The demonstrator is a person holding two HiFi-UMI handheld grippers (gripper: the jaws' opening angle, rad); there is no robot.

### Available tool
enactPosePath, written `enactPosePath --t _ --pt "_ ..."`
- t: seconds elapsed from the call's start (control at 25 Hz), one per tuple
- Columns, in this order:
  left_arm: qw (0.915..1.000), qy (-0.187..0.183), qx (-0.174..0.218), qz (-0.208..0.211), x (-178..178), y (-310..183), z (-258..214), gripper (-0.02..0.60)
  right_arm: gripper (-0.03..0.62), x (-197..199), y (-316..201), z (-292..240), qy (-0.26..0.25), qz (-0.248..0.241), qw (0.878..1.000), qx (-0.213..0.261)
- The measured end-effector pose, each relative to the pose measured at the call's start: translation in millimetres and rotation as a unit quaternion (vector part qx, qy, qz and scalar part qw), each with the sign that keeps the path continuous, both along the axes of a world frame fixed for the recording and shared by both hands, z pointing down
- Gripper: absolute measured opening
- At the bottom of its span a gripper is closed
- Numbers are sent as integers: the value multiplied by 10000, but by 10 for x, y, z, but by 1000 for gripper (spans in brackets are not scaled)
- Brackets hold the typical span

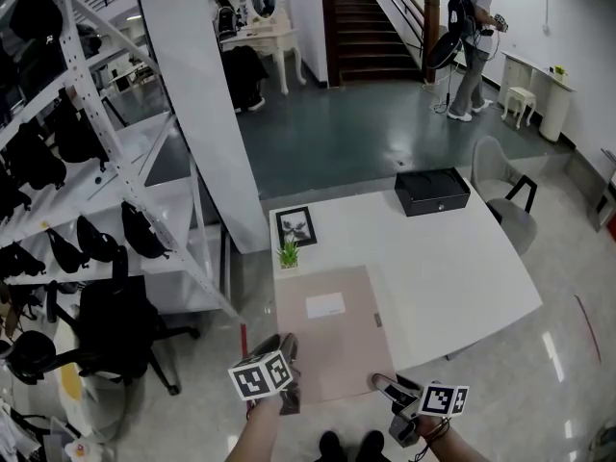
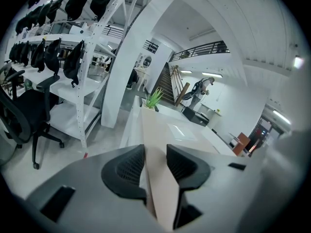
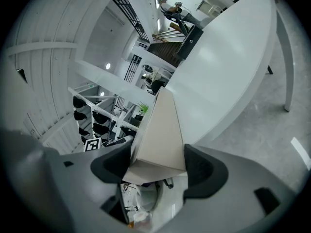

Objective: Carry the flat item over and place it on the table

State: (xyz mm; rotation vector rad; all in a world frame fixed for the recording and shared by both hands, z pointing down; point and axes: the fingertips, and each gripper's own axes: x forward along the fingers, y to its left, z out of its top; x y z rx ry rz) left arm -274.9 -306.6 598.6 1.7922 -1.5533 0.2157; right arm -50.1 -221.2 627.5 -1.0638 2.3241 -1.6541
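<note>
A flat beige box (image 1: 332,340) with a white label is held by its near edge between both grippers. Its far part lies over the near left corner of the white table (image 1: 452,258); whether it rests there I cannot tell. My left gripper (image 1: 287,356) grips the box's near left corner. In the left gripper view the box (image 2: 160,144) fills the gap between the pads of the left gripper (image 2: 155,161). My right gripper (image 1: 385,385) holds the near right corner. The right gripper view has the box (image 3: 163,130) wedged between the jaws of the right gripper (image 3: 158,166).
On the table stand a black case (image 1: 431,191) at the far side, a picture frame (image 1: 295,227) and a small plant (image 1: 288,253). White shelving with black bags (image 1: 96,191) and an office chair (image 1: 115,335) are at left. A grey chair (image 1: 505,186) stands right; a person (image 1: 474,37) is far off.
</note>
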Motion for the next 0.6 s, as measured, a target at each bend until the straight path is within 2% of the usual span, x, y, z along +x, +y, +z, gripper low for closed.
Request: enactPosePath --t 0.6 --pt "9999 -24 -4 -114 5 23 5 144 351 -8 18 35 213 -5 9998 0"
